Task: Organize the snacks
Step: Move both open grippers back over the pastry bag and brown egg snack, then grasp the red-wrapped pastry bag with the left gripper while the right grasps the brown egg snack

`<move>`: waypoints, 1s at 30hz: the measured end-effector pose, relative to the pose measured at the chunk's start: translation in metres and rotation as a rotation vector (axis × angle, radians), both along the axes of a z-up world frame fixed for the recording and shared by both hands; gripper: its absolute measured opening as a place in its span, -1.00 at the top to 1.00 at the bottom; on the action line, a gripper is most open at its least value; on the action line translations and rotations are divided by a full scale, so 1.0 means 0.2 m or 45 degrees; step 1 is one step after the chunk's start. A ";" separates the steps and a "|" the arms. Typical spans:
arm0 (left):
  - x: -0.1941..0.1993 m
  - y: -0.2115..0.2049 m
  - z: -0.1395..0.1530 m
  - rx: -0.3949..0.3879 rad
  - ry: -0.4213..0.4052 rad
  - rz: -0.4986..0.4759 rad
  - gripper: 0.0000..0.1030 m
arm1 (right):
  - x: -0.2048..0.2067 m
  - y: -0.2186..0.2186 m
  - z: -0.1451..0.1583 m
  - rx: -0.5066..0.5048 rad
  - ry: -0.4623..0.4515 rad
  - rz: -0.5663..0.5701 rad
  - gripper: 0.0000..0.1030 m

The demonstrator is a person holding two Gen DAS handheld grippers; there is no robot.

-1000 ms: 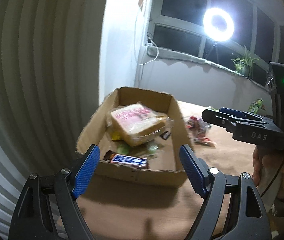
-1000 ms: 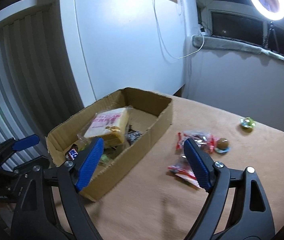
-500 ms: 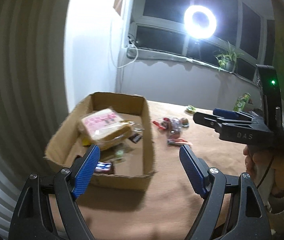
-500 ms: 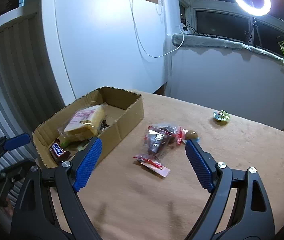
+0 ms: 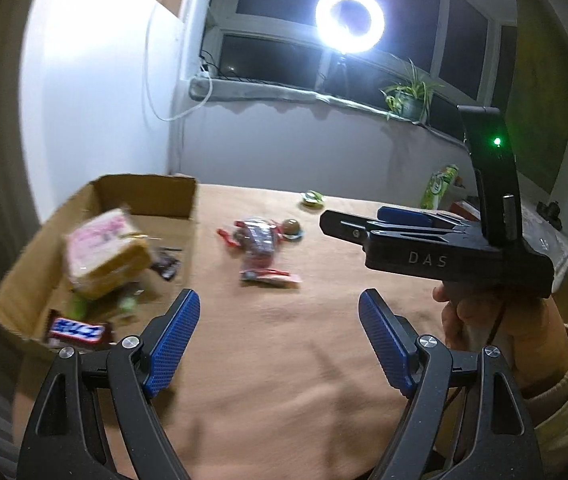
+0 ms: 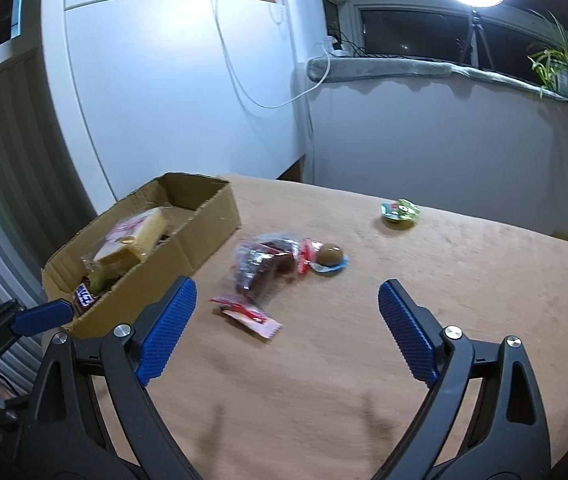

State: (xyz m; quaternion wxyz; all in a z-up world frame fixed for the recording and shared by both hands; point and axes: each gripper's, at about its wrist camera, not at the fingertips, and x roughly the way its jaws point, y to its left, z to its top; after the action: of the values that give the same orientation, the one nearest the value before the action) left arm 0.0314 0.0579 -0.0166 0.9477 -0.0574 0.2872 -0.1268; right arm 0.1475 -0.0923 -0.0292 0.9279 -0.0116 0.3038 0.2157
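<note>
Two tongs: we hold one in each hand, both over the table.
Left tongs [image 5: 278, 336]: spread wide, nothing between the bumpy blue pads [image 5: 172, 342].
Right tongs [image 6: 284, 324]: the jaws have just been opening, and we see only bare table between them.
Our right hand [image 5: 500, 332]: wrapped round the black handle, with a pale sleeve at the wrist.
Table [image 6: 424, 280]: covered in soft tan cloth that looks a bit fuzzy.
Box [image 6: 204, 220]: brown cardboard, long and low, open on top, at the left side of the table.
Inside the box: a square sandwich [image 5: 104, 256] in clear shiny wrap, and a dark chocolate bar [image 5: 78, 332] at the near end.
Clear bag [image 6: 262, 264]: crinkly, with dark red snacks inside, lying on the cloth just right of the box.
Flat red and white packet [image 6: 250, 316]: just in front of the bag.
Round brown snack [image 6: 330, 258]: on a blue wrapper, touching the bag's right end.
Small green shiny snack [image 6: 400, 210]: alone, farther back on the table.
</note>
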 end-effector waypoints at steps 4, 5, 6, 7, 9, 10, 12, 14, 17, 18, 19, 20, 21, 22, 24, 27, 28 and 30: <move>0.06 -0.06 -0.03 -0.004 0.020 0.014 -0.59 | 0.04 -0.08 -0.02 -0.007 0.014 -0.024 -0.84; 0.08 -0.07 -0.04 -0.005 0.023 0.021 -0.59 | 0.05 -0.10 -0.03 -0.011 0.016 -0.028 -0.84; 0.10 -0.08 -0.05 -0.009 0.030 0.031 -0.59 | 0.07 -0.12 -0.04 -0.016 0.019 -0.031 -0.84; 0.13 -0.09 -0.07 -0.014 0.050 0.053 -0.59 | 0.08 -0.13 -0.04 -0.021 0.024 -0.031 -0.84; 0.16 -0.11 -0.09 -0.018 0.079 0.099 -0.59 | 0.12 -0.17 -0.06 -0.041 0.033 -0.027 -0.84; 0.18 -0.11 -0.10 -0.015 0.089 0.123 -0.59 | 0.13 -0.17 -0.06 -0.049 0.036 -0.021 -0.84; 0.22 -0.12 -0.12 -0.004 0.099 0.155 -0.59 | 0.18 -0.19 -0.08 -0.085 0.048 0.001 -0.84; 0.27 -0.13 -0.13 0.010 0.112 0.181 -0.59 | 0.22 -0.19 -0.09 -0.112 0.050 0.021 -0.84; 0.35 -0.16 -0.15 0.019 0.139 0.175 -0.59 | 0.31 -0.18 -0.12 -0.181 0.077 0.072 -0.84; 0.38 -0.18 -0.16 0.028 0.154 0.178 -0.59 | 0.35 -0.17 -0.14 -0.215 0.091 0.107 -0.84; 0.40 -0.18 -0.17 0.037 0.162 0.184 -0.59 | 0.36 -0.16 -0.15 -0.231 0.095 0.125 -0.84; 0.41 -0.18 -0.18 0.044 0.169 0.192 -0.59 | 0.40 -0.14 -0.16 -0.260 0.102 0.158 -0.84; 0.44 -0.17 -0.19 0.049 0.185 0.206 -0.59 | 0.43 -0.12 -0.17 -0.279 0.105 0.186 -0.84; 0.46 -0.17 -0.20 0.044 0.200 0.208 -0.59 | 0.45 -0.11 -0.18 -0.291 0.107 0.207 -0.84; 0.51 -0.18 -0.22 0.043 0.240 0.210 -0.59 | 0.52 -0.07 -0.20 -0.318 0.108 0.269 -0.84; 0.57 -0.19 -0.25 0.054 0.268 0.217 -0.59 | 0.60 -0.03 -0.27 -0.354 0.144 0.354 -0.84; 0.58 -0.19 -0.25 0.058 0.275 0.217 -0.59 | 0.63 -0.01 -0.30 -0.366 0.168 0.372 -0.84; 0.61 -0.17 -0.26 0.031 0.294 0.216 -0.55 | 0.65 0.02 -0.33 -0.373 0.194 0.414 -0.79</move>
State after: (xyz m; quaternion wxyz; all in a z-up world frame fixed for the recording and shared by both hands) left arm 0.1543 0.0231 -0.0688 0.9162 -0.0843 0.3902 -0.0351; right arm 0.2776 -0.0882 -0.0952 0.8436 -0.1787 0.3953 0.3164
